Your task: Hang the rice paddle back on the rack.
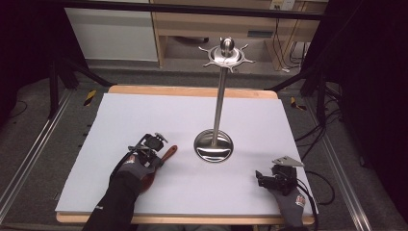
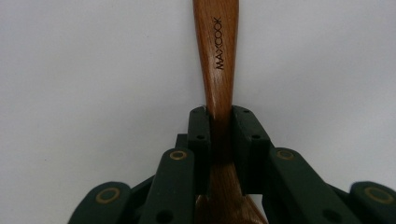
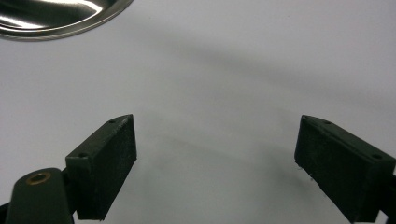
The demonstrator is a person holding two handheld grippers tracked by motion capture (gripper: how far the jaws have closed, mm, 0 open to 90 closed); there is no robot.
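White sheeting covers most of the tabletop point(image 1: 144, 115), with a strip of bare wood showing along the far edge and the near corners. Around it the room is dim: grey floor with metal rails on both sides, dark frame legs, cables trailing on the right, and pale wooden furniture behind.

Near the middle of the sheet stands a steel stand point(image 1: 220, 91), its round dished base resting flat, a thin upright pole rising to a ring of hooks with a ball on top. Part of that shiny base point(image 3: 56, 18) also shows at the top left of the right tool view.

On the left side of the sheet lies a wooden spoon point(image 1: 166, 156), handle pointing up and right toward the stand's base, well short of it. The left tool point(image 1: 153, 153) is clamped on it: in the left tool view both pads press the narrow neck of the spoon point(image 2: 218, 56), with the printed handle running away from the tool and the wider end passing back under it. That wider end is probably the bowl, though the glove hides most of it from above.

The right tool point(image 1: 262, 177) rests on the sheet at the near right, jaws wide apart with nothing between them, well away from the spoon.
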